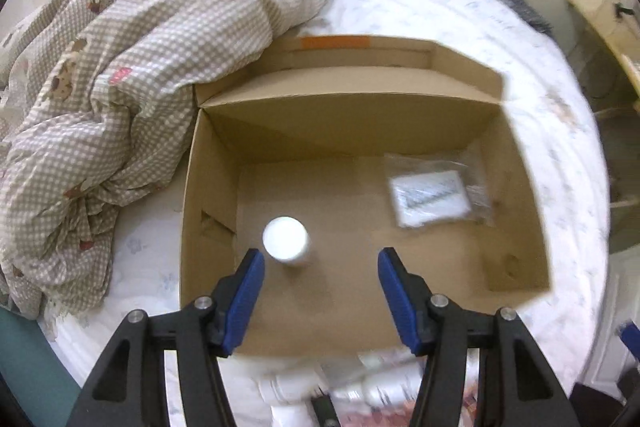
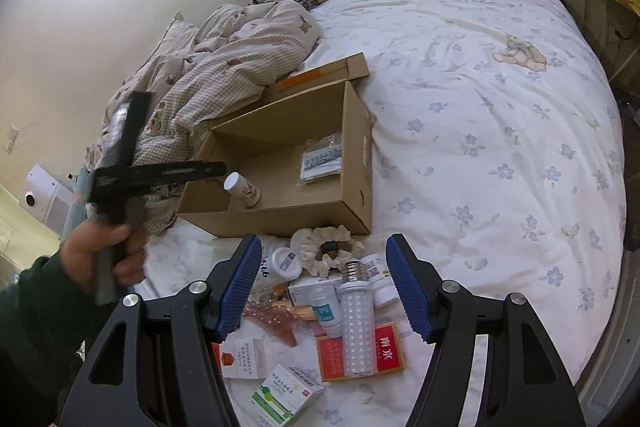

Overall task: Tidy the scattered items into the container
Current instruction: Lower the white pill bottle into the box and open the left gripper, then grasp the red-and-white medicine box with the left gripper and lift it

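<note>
The left gripper hangs over the box with its jaws wide and empty; in the right wrist view it shows only as a blurred black tool in a hand. Below it a white bottle lies on the box floor near the left wall, and a clear packet lies toward the far right corner. The blur suggests fast motion, so a finger could catch the box wall and drag the box across the soft bed.

The right gripper, jaws also wide and empty, hovers above the pile just in front of the box: a scrunchie, a bulb, a small bottle, a red pack. These touch and overlap, so closing on the bulb may pinch the small bottle too, or roll the bulb off the pack. The bulb looks smooth and may slip from the pads.
</note>
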`<state>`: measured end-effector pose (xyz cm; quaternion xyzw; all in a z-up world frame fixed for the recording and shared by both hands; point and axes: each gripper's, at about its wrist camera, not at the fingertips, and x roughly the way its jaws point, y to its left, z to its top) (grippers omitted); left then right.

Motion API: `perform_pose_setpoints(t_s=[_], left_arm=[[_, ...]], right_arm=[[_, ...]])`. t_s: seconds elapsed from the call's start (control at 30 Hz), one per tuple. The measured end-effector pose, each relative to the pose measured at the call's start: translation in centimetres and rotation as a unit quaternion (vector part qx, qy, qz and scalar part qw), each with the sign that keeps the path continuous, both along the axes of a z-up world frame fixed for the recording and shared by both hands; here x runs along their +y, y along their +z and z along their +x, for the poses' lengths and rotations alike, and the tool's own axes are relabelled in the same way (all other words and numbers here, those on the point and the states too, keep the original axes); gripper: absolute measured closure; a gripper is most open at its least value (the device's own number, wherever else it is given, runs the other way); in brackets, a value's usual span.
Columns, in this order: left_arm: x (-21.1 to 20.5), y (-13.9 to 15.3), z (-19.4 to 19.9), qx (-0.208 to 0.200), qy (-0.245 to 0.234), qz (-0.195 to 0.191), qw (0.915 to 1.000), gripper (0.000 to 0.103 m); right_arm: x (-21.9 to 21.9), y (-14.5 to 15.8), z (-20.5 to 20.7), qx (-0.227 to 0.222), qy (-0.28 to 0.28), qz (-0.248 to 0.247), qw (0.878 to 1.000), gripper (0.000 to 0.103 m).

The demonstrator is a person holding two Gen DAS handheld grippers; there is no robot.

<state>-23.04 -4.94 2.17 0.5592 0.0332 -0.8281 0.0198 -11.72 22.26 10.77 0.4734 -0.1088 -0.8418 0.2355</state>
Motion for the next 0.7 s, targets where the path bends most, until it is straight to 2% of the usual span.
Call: perform_pose_setpoints(t_s=[0.17,0.4,0.5,0.6,0.7], left_arm=[[2.2,2.4,3.8,0.019,-0.050,0.011,0.9985,0.043],[3.4,2.4,9.4,0.005,-0.100,0.009,0.9949,0.042],[4.1,0.2,11.1,-0.058,-0.126,-0.002,0.9904,0.040],[4.8,-2.3,12.5,-0.125,-0.150,-0.003,0.9808,0.040],[6.4,-4.9,13.9,-0.176,-0.198,-0.020,0.9641,0.040]], right_arm=[[0.3,-0.1,0.2,0.002,-0.005,0.010,1.000,0.034],[0.5,-0.1,0.9,0.008,-0.009,0.024,1.000,0.034],[0.8,-0.3,1.2,0.002,-0.013,0.023,1.000,0.034],[1.0,-0.3,1.9,0.000,-0.012,0.016,1.000,0.034],[0.9,0.0,2.5,0.005,-0.009,0.020,1.000,0.034]])
